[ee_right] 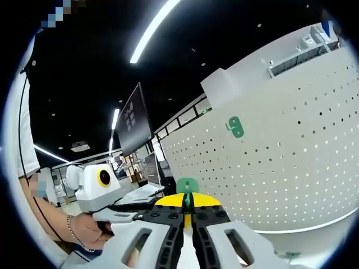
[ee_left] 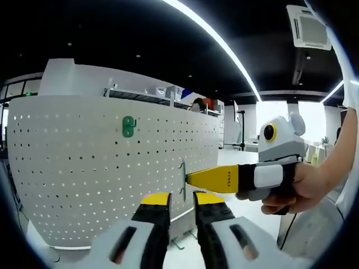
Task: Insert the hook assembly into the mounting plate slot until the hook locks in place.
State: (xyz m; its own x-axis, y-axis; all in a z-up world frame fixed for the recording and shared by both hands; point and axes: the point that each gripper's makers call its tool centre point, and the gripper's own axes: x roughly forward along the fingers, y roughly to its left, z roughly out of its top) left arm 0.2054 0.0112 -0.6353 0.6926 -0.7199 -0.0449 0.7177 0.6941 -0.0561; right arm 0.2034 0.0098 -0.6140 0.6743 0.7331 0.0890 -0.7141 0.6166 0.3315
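Faintly lettered right gripper (ee_left: 193, 179) (ee_right: 187, 203), green hook (ee_right: 187, 185) clamped

An office-like lab: pegboard wall (ee_left: 106, 168), ceiling light strips (ee_left: 219, 45), monitors (ee_right: 134, 120).

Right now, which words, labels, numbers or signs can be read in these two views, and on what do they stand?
No text can be read.
Small dark print on the yellow jaw of the right gripper: too blurred to read.
Pale marks on the dark hanging screen: too small to read.
Held green hook and white pegboard: no text visible.
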